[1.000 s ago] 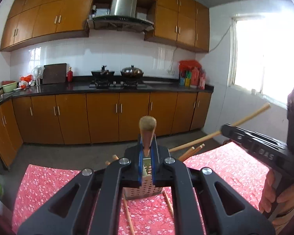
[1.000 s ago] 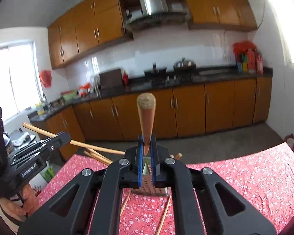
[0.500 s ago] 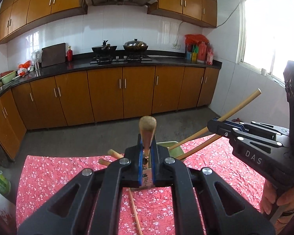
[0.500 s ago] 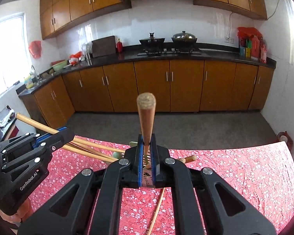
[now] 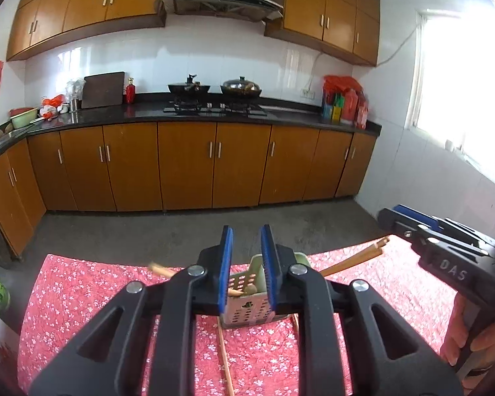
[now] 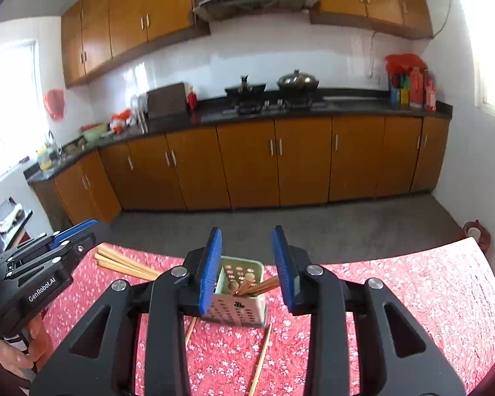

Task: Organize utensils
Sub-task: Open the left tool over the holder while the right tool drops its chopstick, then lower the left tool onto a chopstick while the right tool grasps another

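Bright daylight floods in from the blown-out window [image 5: 458, 76], with fisheye bending and dark vignetted corners.

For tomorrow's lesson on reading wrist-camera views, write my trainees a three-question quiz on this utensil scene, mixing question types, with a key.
1. True or false: the left tool grips a chopstick.
2. What covers the table?
A. a red floral cloth
B. a blue mat
C. bare wood
3. Where do the wooden utensils near the right tool stand?

Key:
1. False. Its jaws are opening, nothing between them.
2. A, the red floral cloth.
3. In the perforated holder; loose chopsticks lie on the cloth beside it.
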